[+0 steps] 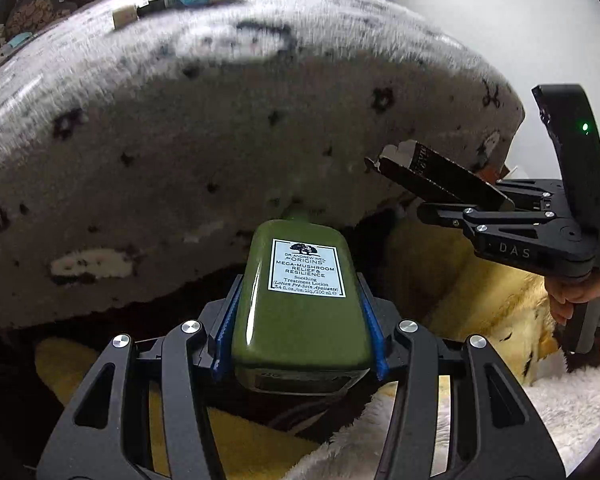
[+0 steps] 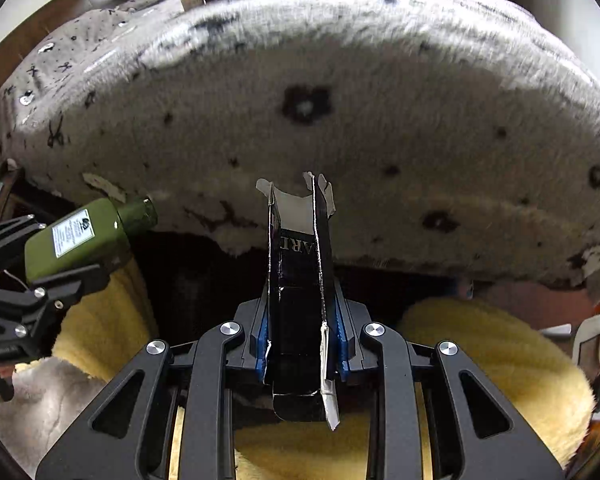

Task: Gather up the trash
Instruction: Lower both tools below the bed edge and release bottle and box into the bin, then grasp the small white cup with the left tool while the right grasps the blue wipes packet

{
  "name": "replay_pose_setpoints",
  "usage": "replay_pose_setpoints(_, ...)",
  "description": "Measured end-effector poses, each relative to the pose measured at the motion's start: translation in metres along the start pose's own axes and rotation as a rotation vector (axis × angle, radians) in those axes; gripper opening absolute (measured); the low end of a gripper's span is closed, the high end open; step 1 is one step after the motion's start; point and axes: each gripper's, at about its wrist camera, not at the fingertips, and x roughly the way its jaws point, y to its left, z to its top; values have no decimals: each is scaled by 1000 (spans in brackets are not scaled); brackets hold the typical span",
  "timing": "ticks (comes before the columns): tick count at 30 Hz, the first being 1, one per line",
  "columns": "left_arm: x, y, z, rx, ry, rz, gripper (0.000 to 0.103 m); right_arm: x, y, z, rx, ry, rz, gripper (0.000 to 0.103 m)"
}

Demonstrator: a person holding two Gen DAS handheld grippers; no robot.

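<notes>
In the left wrist view my left gripper [image 1: 298,280] is shut on a green lotion bottle [image 1: 300,320] with a white label. Its blue pads press the bottle's sides and the cap points away from me. My right gripper [image 2: 300,308] is shut on a flattened black carton [image 2: 300,268] whose torn open end sticks up. Each view shows the other tool: the right gripper [image 1: 460,210] with the carton [image 1: 432,176] at right, and the left gripper [image 2: 56,280] with the bottle [image 2: 76,240] at left. Both hang just off the edge of a bed.
A grey fleece blanket [image 1: 220,120] with dark flower and scissor prints covers the bed ahead. Several small items [image 1: 180,0] lie at its far end. Below are yellow plush [image 2: 492,356] and white plush [image 1: 568,412]. A hand [image 1: 572,296] grips the right tool's handle.
</notes>
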Motion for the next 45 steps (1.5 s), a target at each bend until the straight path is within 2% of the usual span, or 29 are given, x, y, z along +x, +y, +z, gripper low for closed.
replay_pose_setpoints(15,101,14,-29,-57,284,-70,49,74,9,-21,52,222,79,26)
replay_pose_setpoints(21,125,20,-37,-87,352,-64,49,94,8,-19,82,265,79,27)
replay_pose_setpoints(25,127,18,-35,-80,354,-61,50,96,6,-15,99,262,71,30)
replay_pose_setpoints(27,129,18,-33,-79,363,-66,50,97,3,-13,116,260,72,36)
replay_pose_setpoints(29,130,18,-33,-78,371,-65,53,96,-1,-12,131,257,68,63)
replay_pose_setpoints(36,107,20,-23,-60,300,-27,80,76,-17,-2,173,187,39,70)
replay_pose_setpoints(39,89,23,-17,-61,254,-7,93,55,-17,6,167,119,3,83)
replay_pose_setpoints(41,73,23,-11,-53,221,-11,95,38,-17,13,158,68,-5,90)
replay_pose_setpoints(45,36,23,7,-27,120,8,95,0,-16,35,124,-45,-30,92)
